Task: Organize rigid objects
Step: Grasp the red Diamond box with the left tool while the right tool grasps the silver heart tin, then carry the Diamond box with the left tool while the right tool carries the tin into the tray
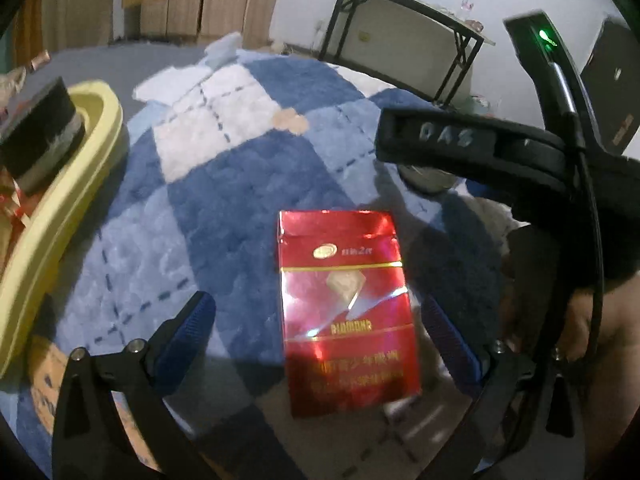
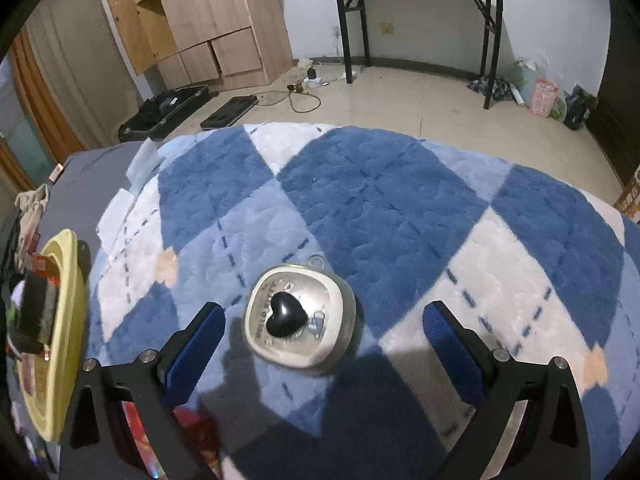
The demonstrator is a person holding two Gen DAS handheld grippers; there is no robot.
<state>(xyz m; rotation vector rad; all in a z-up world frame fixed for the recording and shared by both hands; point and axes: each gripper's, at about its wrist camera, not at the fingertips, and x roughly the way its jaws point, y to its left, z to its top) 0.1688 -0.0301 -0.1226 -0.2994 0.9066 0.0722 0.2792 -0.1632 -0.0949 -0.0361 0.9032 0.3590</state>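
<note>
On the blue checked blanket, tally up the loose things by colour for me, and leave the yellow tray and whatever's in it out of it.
Red: 1, the red pack, lying flat between the open left gripper fingers.
Silver: 1, the silver tin with a black heart on its lid, in front of the open right gripper.
Total: 2

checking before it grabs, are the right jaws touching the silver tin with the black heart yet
Apart. The right wrist view shows the right gripper open, with blanket plainly visible between each blue pad and the silver heart tin.
</note>
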